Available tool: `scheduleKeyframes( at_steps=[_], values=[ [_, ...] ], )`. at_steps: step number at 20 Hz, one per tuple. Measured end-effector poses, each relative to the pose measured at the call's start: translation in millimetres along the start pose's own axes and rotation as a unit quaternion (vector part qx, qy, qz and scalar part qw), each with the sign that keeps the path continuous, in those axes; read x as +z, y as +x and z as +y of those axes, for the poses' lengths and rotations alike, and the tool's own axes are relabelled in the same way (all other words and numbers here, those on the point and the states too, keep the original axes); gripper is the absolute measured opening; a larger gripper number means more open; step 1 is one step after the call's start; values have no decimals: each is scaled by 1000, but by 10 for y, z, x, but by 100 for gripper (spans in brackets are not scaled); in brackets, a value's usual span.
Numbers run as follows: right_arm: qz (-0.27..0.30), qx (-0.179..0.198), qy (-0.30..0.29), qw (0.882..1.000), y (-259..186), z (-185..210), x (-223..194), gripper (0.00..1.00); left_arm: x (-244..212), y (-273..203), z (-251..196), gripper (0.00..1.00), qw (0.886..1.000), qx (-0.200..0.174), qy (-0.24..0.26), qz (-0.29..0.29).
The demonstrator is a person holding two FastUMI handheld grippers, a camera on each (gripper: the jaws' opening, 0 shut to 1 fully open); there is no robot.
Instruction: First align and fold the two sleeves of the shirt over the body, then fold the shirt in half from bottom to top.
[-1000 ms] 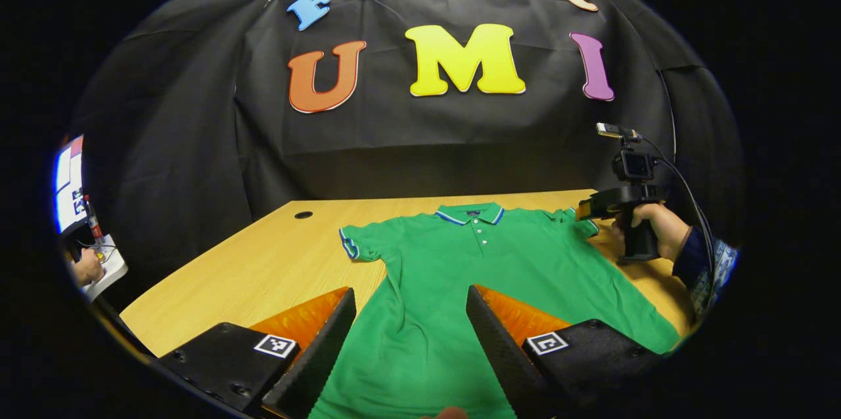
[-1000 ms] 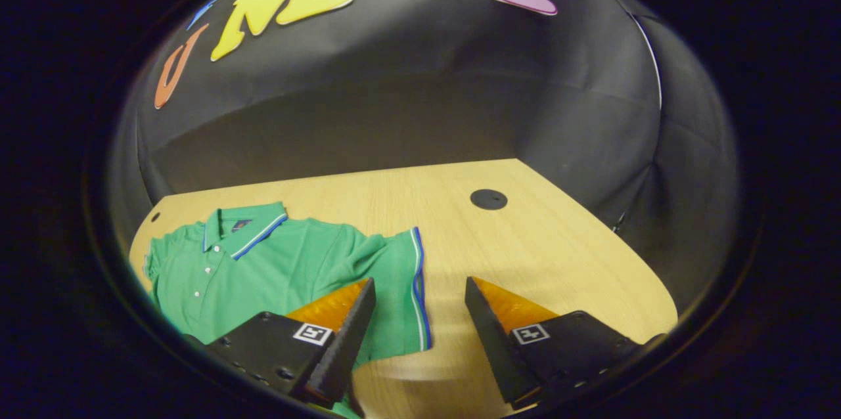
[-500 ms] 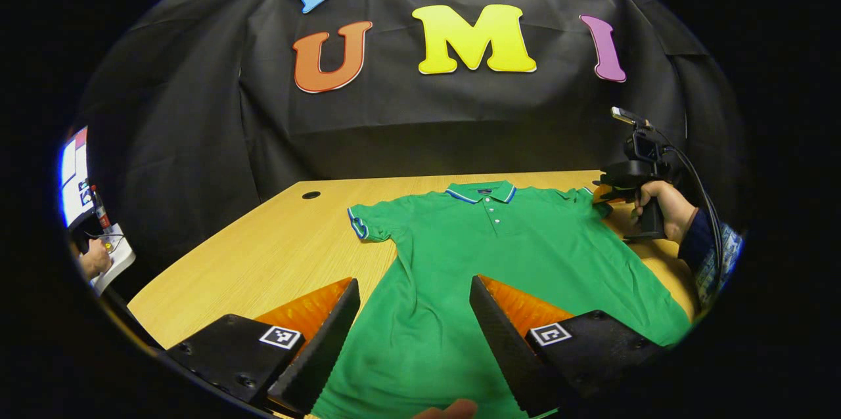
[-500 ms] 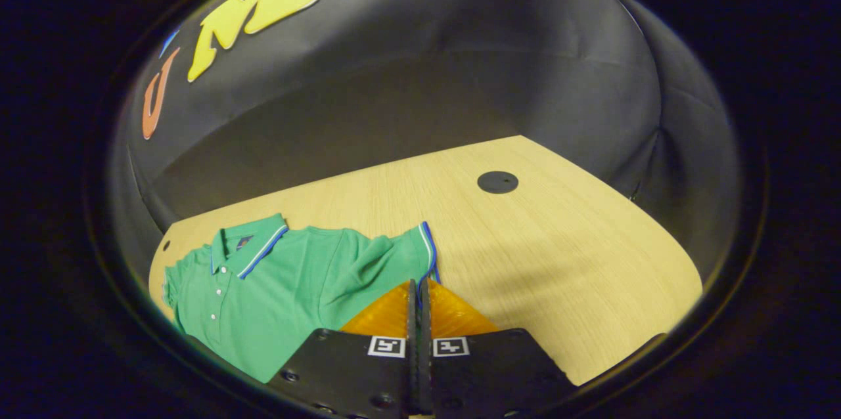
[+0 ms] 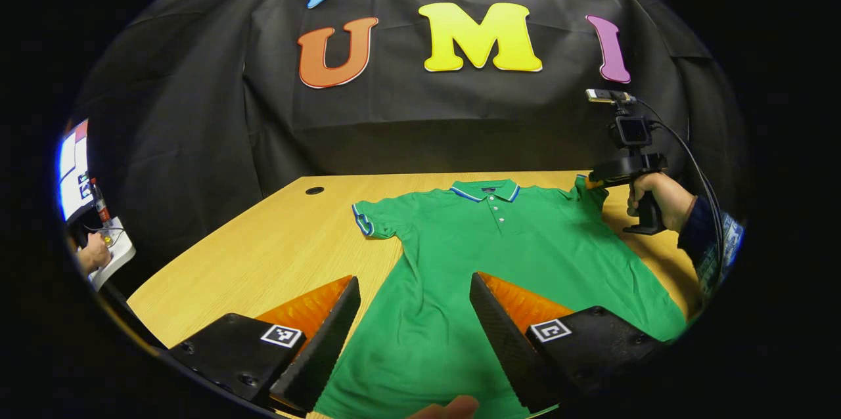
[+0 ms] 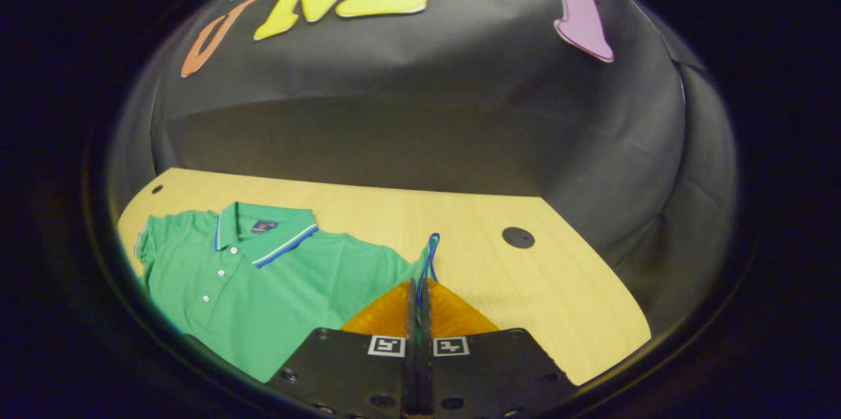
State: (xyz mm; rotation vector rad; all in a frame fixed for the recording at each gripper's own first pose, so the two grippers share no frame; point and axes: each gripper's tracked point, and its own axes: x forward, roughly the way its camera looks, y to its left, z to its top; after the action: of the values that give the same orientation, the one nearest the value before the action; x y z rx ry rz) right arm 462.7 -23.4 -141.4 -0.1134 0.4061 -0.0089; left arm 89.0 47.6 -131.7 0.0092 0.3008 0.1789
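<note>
The right sleeve (image 6: 428, 249) is pinched by the right gripper (image 6: 418, 287) and raised, ready for folding over the shirt (image 5: 519, 255). The left gripper (image 5: 414, 314) is held spread above the hem, gripping nothing.

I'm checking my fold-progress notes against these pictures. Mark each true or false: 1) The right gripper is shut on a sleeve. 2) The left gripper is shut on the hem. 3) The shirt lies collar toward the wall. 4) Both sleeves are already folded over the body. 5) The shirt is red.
1) True: the right gripper is shut on the right sleeve of the shirt, its striped cuff sticking up past the fingers.
2) False: the left gripper is open, its fingers spread above the shirt's lower part.
3) True: the collar points toward the black cloth wall.
4) False: the left sleeve lies spread flat on the table, and the right one is only pinched.
5) False: it is green.
</note>
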Motion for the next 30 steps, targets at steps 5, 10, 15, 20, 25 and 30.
scheduleKeyframes(
  at_steps=[5, 10, 15, 20, 25, 30],
  values=[
    [-18, 63, 61, 996, -431, 686, 371, 6, 11, 12, 103, 100, 1000, 14, -1, 3],
    [-74, 114, 108, 985, -1293, 1100, 908, 53, 118, -72, 165, 100, 1000, 23, 1, -10],
    [-137, 99, 81, 982, -2223, 959, 960, 98, 242, -101, 282, 100, 999, 22, -25, -5],
    [-171, 94, 80, 978, -2920, 683, 582, 96, 798, 237, 546, 100, 996, 20, -84, -9],
    [-170, 99, 88, 977, -3139, 376, 21, 97, 948, 1131, 813, 100, 996, 25, -84, 23],
    [-175, 109, 90, 974, -3108, 246, -314, 93, 397, 2136, 805, 100, 989, 25, -98, 105]
  ],
)
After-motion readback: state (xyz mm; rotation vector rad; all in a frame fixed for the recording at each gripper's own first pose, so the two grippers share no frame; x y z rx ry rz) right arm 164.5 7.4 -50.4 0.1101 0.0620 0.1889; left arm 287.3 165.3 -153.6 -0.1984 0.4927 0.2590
